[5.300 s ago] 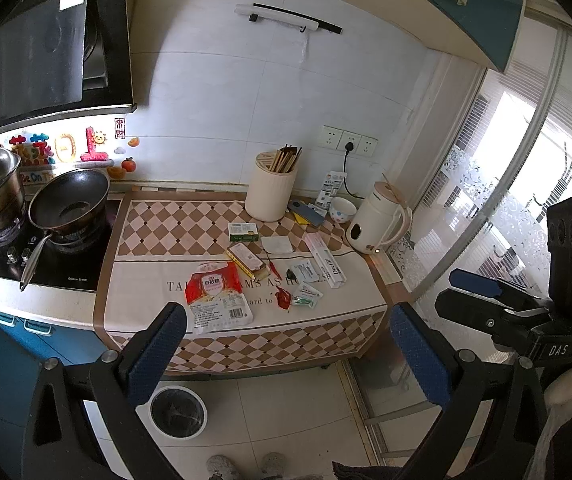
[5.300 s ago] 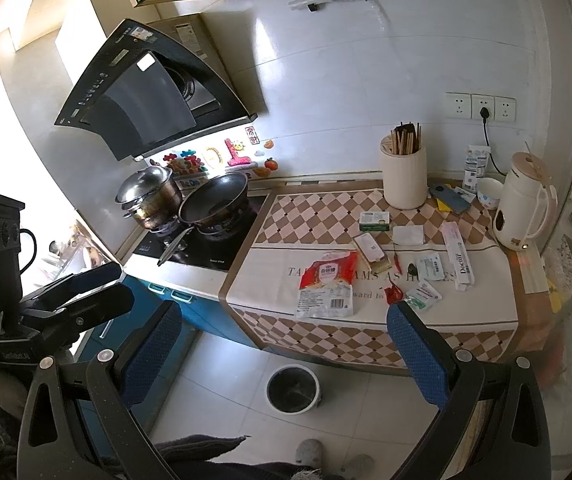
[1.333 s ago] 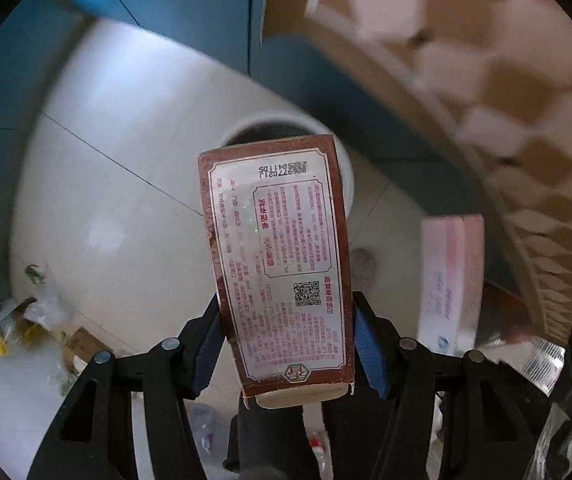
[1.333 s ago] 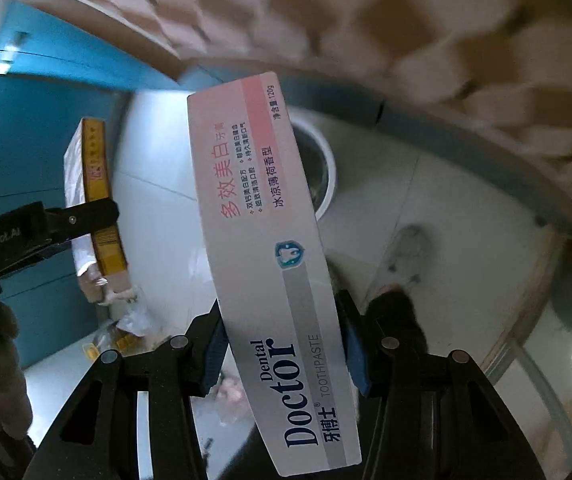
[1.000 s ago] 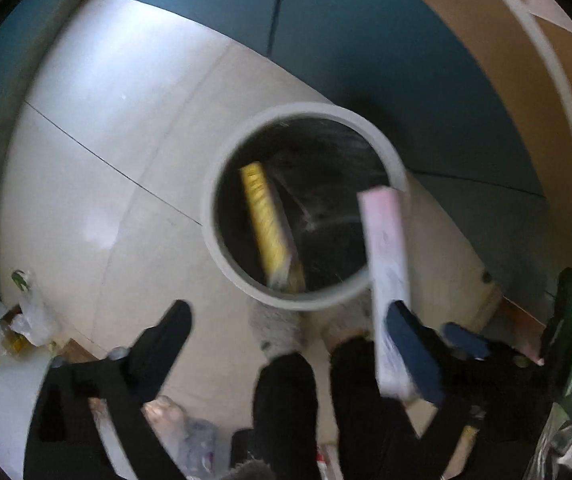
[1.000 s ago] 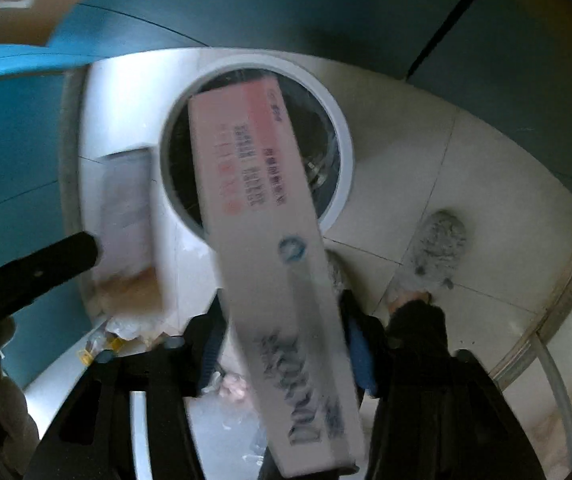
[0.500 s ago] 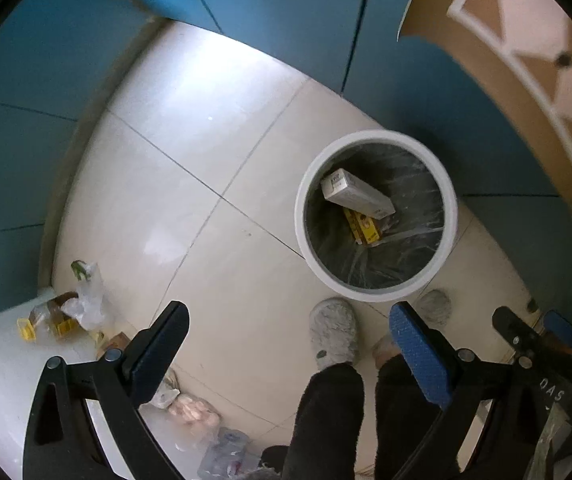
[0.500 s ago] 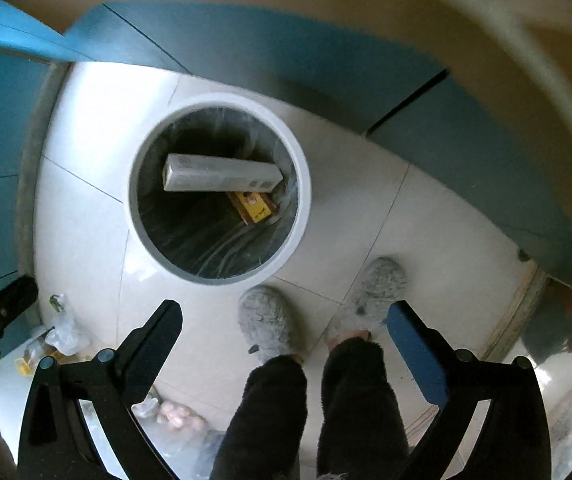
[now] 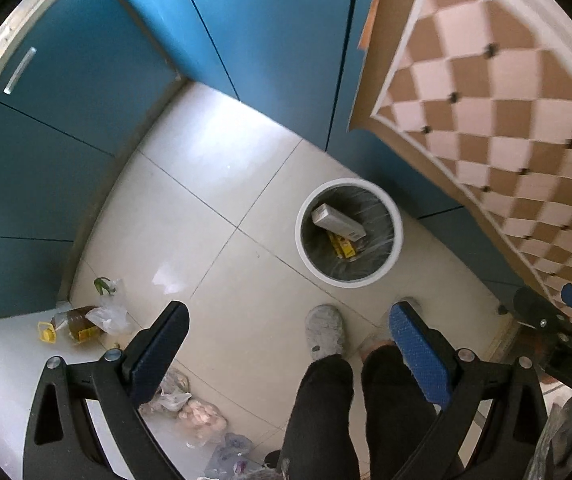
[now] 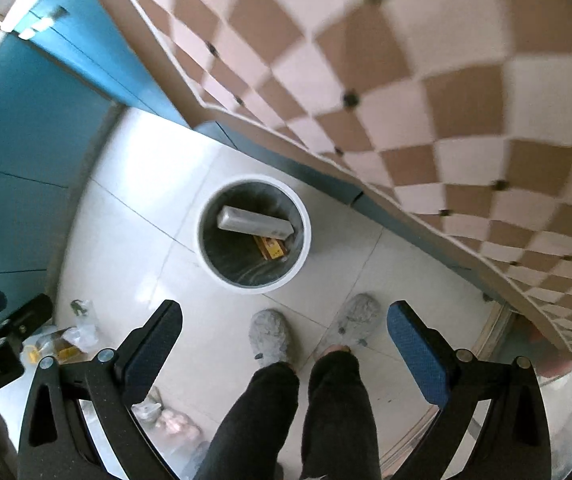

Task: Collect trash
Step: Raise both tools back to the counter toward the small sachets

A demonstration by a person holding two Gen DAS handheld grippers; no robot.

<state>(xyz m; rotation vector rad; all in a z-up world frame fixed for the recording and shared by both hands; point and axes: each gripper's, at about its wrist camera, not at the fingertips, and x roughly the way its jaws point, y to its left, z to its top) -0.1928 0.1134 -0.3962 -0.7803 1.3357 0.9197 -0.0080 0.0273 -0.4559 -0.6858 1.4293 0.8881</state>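
Note:
A round white trash bin (image 9: 395,236) with a dark liner stands on the tiled floor; it also shows in the right wrist view (image 10: 305,236). Inside lie a white toothpaste box (image 9: 337,222) (image 10: 254,223) and under it a yellow box (image 9: 342,245) (image 10: 272,249). My left gripper (image 9: 287,320) is open and empty, high above the floor, nearer than the bin. My right gripper (image 10: 286,318) is open and empty too, also well above the bin. The right gripper's body shows at the right edge of the left wrist view (image 9: 557,328).
The checkered tablecloth (image 9: 497,92) (image 10: 425,80) hangs over the counter edge right of the bin. Blue cabinets (image 9: 86,80) line the floor. The person's slippered feet (image 10: 272,338) stand just in front of the bin. Bags and an oil bottle (image 9: 82,322) lie at left.
Both grippers let go of their boxes over the bin, and the boxes now lie inside it. Since then both grippers have risen away, so the bin looks smaller.

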